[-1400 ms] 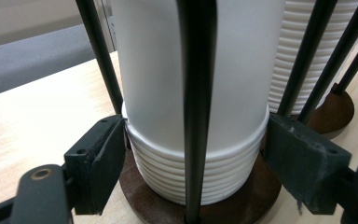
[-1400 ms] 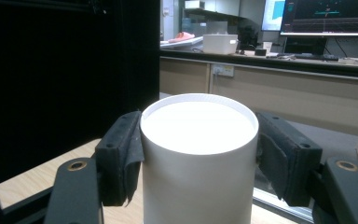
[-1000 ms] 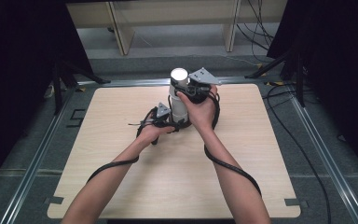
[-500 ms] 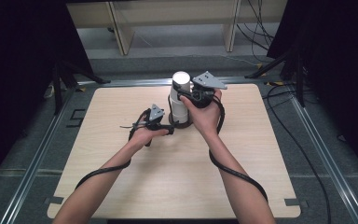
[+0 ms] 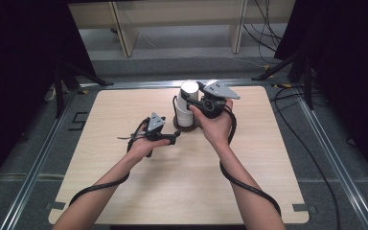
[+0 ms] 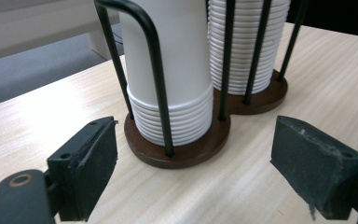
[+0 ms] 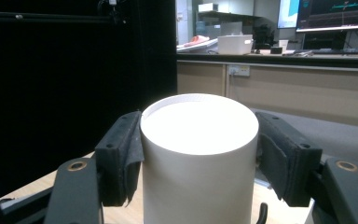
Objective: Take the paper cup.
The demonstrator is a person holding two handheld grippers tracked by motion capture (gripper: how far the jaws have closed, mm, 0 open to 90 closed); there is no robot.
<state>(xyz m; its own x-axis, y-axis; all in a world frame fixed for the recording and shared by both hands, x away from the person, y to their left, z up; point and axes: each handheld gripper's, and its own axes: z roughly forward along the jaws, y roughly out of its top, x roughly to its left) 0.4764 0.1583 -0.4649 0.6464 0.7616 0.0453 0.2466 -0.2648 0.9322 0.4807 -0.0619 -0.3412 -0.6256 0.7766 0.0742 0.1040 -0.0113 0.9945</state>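
Two stacks of upturned white paper cups [image 5: 187, 106] stand in a black wire holder on a brown wooden base [image 5: 177, 122] at the table's far middle. My right gripper [image 5: 195, 97] reaches in from the right at the top of the tall stack. In the right gripper view its pads [image 7: 122, 156] press on both sides of the top cup [image 7: 198, 126]. My left gripper [image 5: 174, 138] lies low on the table, left of the holder and open. In the left gripper view the base [image 6: 182, 153], the near stack [image 6: 168, 70] and the far stack [image 6: 248, 46] stand ahead of its spread jaws.
The light wooden table [image 5: 139, 191] has bare room in front and on both sides of the holder. Black cables [image 5: 242, 184] trail from both grippers along the person's forearms. Dark curtains and tripod legs [image 5: 60, 91] flank the table; a bench [image 5: 172, 19] stands beyond.
My left gripper has drawn back from the holder toward the person and a little left. The right gripper has stayed at the top of the stack, shifting slightly right.
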